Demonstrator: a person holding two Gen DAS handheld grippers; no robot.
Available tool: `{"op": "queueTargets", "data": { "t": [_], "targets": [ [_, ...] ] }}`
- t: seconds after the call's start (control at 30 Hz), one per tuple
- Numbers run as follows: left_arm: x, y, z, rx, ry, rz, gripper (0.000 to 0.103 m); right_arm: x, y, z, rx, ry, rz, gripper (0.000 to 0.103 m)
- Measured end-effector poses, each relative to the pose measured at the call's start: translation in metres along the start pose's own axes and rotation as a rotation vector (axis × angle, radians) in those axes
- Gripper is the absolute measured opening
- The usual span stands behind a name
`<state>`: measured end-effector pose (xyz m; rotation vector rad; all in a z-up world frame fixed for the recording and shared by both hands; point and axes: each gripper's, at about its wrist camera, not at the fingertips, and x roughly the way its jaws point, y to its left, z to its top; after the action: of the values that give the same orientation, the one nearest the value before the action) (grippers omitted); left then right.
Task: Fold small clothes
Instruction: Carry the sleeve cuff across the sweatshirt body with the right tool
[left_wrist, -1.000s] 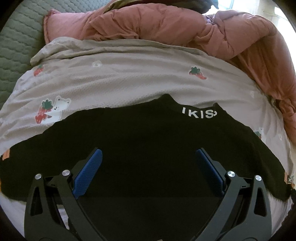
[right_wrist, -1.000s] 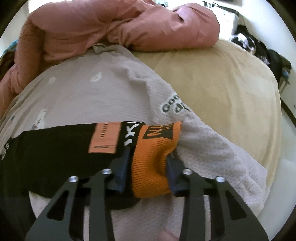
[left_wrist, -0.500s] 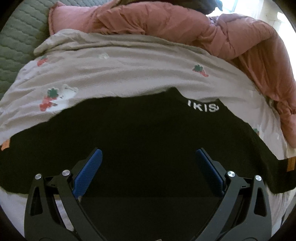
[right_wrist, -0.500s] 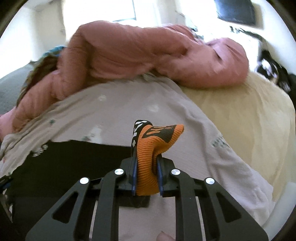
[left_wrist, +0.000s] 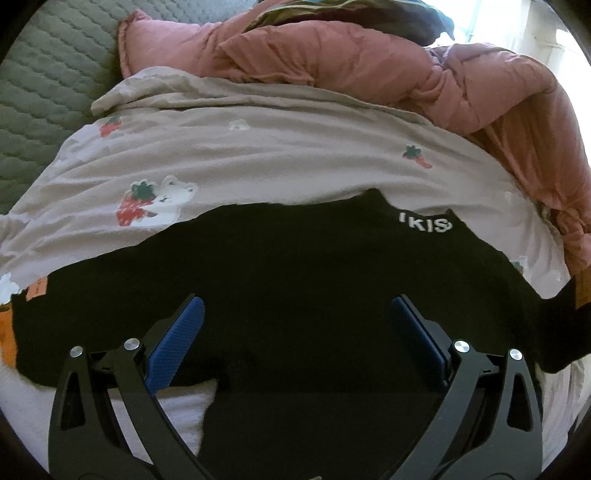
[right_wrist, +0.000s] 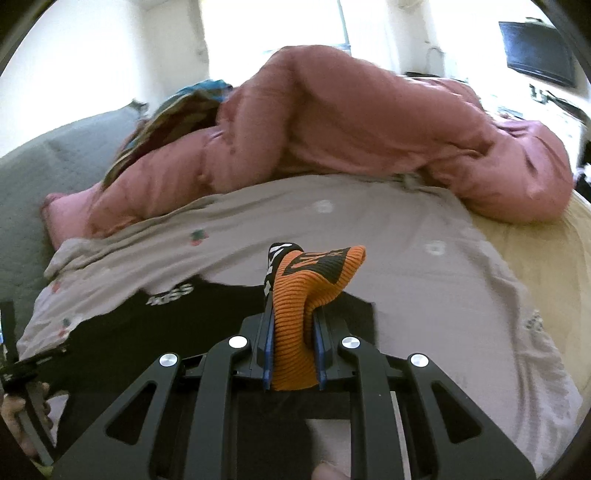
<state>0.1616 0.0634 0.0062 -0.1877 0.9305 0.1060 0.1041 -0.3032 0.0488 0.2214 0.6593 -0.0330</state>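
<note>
Black sweater (left_wrist: 295, 288) lies spread flat across the near part of the printed blanket (left_wrist: 258, 155) on the bed, collar toward the far side where the pink quilt (left_wrist: 369, 59) is heaped.

Right gripper (right_wrist: 293, 347): jaws pressed together, pinching the orange ribbed cuff (right_wrist: 299, 317) of one sleeve. The cuff is lifted clear of the blanket, the black sleeve trailing down under it. Judgement: sleeve is held up so it can be carried inward over the body for the first fold.

Left gripper (left_wrist: 295, 325): jaws spread wide, nothing between the blue pads (left_wrist: 177, 343); it hovers over the sweater's middle. I cannot tell whether it touches the fabric. Likely placed to pin the body flat while the sleeve crosses.

Writing: white letters on the collar read "IKIS", last character unclear. Black lettering on the orange cuff, too creased to read. Small orange label (left_wrist: 37, 291) near the sweater's other sleeve, toward the blanket's left edge; text illegible.
</note>
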Motion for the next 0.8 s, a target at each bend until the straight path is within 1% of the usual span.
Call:
{"op": "queueTargets", "data": {
  "t": [0.2,0.4,0.53,0.7,0.8],
  "targets": [
    [-0.004,0.02,0.0,-0.039,-0.003,0.007,0.095,0.019,0.066,0.007,-0.086,0.025,0.095,0.016],
    [-0.006,0.039,0.001,-0.086,0.003,0.014,0.095,0.03,0.117,0.005,-0.145,0.05,0.174,0.016],
    [-0.004,0.043,0.001,-0.1,0.015,0.01,0.095,0.037,0.144,0.001,-0.17,0.077,0.218,0.016],
    [-0.001,0.046,0.001,-0.108,0.026,0.004,0.095,0.044,0.17,-0.007,-0.2,0.113,0.259,0.017],
    [0.0,0.05,0.001,-0.119,0.032,0.0,0.095,0.048,0.182,-0.013,-0.213,0.136,0.292,0.023]
  ]
}}
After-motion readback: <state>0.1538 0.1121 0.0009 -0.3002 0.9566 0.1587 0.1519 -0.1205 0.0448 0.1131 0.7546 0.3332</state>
